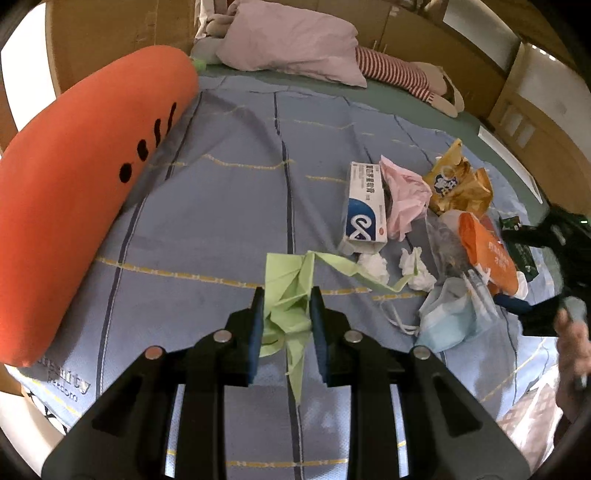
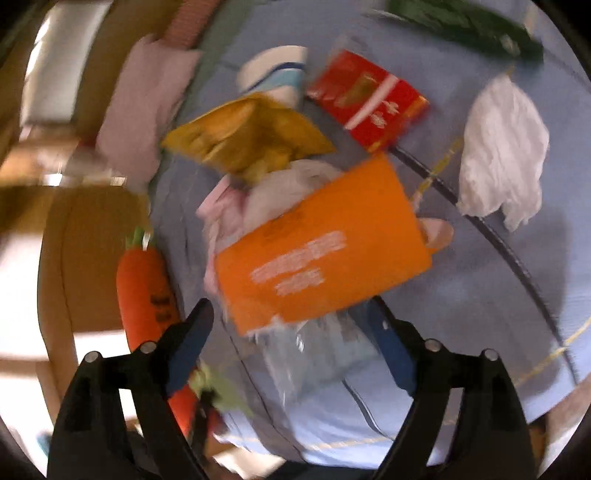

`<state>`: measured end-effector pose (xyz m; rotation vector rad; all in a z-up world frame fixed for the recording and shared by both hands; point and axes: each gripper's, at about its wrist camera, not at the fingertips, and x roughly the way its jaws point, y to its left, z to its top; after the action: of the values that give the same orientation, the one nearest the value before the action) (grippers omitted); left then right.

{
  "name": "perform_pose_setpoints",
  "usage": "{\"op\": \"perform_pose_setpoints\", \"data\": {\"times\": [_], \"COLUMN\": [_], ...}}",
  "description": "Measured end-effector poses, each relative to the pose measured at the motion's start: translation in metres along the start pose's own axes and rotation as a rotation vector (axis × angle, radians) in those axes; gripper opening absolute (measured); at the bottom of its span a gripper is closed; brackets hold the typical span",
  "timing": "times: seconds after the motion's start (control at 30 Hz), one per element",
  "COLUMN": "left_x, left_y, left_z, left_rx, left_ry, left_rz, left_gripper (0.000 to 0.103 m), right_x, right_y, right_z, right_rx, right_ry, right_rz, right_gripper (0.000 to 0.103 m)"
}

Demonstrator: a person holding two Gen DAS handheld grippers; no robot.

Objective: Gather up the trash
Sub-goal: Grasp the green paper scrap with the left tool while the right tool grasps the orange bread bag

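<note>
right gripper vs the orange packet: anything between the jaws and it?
Nothing visible blocks it. The right gripper has its jaws wide open, and the orange packet lies on top of the pile just beyond them. Only a clear plastic bag lies under the near edge, below the packet. The view is motion-blurred, so fine detail is uncertain.

A blue bedsheet (image 1: 221, 206) with dark and yellow stripes covers the bed. Along its left edge lies a long orange carrot-shaped cushion (image 1: 85, 206) with black dashes, touching the sheet. At the far end of the sheet rests a pale lilac pillow (image 1: 291, 40), and just right of that pillow lies a plush toy (image 1: 406, 79) with red-and-white striped legs. Wooden panelling (image 1: 110, 33) rises beyond the pillow.
</note>
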<state>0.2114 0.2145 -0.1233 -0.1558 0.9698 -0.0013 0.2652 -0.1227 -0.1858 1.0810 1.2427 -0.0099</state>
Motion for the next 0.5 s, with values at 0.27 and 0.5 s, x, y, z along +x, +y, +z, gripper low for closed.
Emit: {"op": "perform_pose_setpoints", "data": {"times": [0.27,0.5], "left_x": [-0.002,-0.008], "left_y": [0.004,0.002], "left_z": [-0.002,-0.003], "left_rx": [-0.017,-0.016], "left_ry": [-0.002,-0.014], "left_rz": [0.000,-0.013], "left_gripper": [0.025,0.025], "right_x": [-0.005,-0.041], "right_y": [0.025,0.052], "right_z": [0.019,-0.019], "right_rx": [-0.128,-0.451], "right_ry": [-0.190,-0.035], "right_rz": [-0.107,-0.062], "right_gripper": [0.056,0.043]}}
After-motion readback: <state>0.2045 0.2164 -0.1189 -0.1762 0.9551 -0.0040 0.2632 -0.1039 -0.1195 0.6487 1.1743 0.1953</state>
